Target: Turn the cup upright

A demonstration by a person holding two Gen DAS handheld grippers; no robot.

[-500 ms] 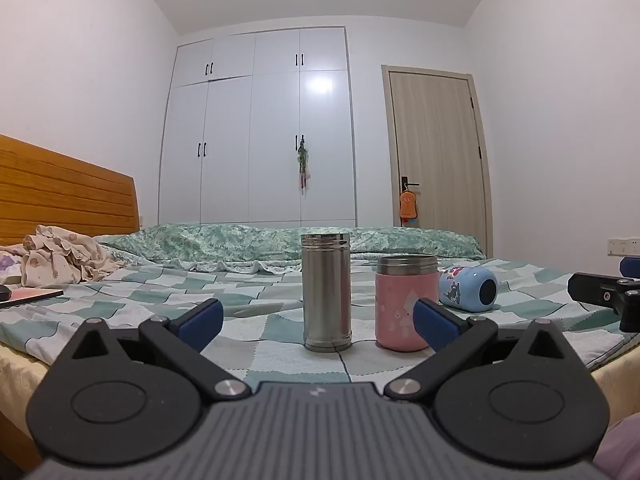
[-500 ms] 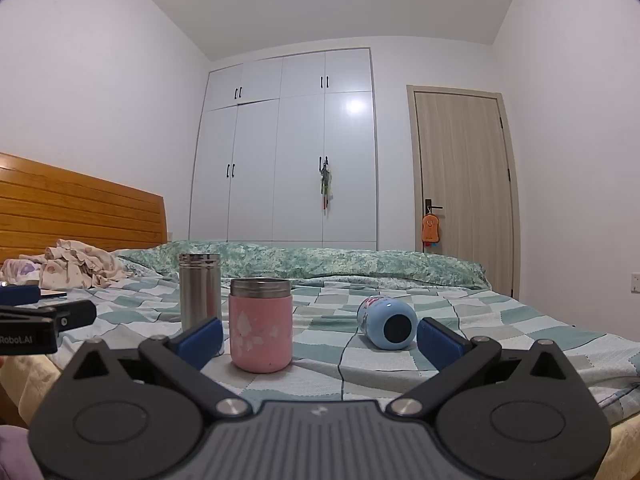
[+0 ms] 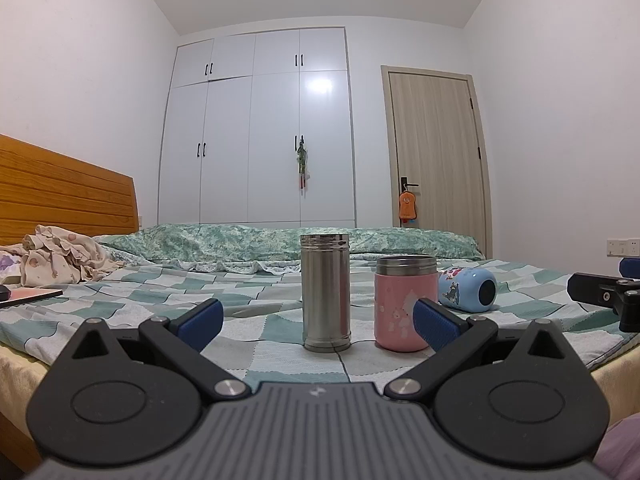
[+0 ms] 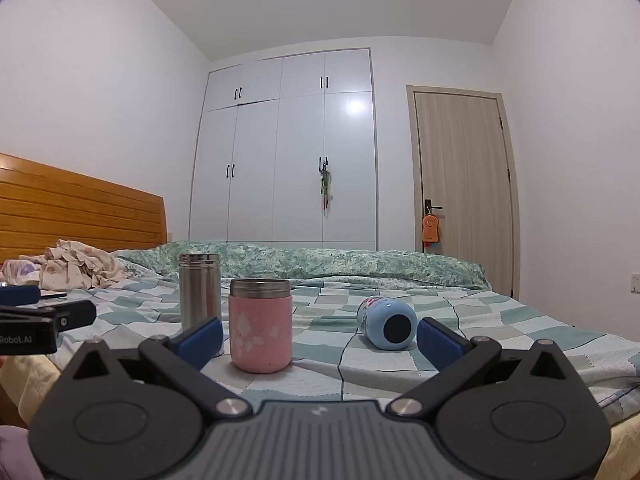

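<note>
Right wrist view: blue cup on side on bed; likely rigid, smooth, roll-prone; grip mid-body. Right gripper and left gripper both spread apart, empty.

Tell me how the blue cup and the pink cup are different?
The blue cup lies on its side; the pink cup stands upright. The blue cup shows a dark round end toward the right wrist camera; the pink cup has a steel band around its top. Both rest on the checked bedspread, untouched by either gripper.
</note>
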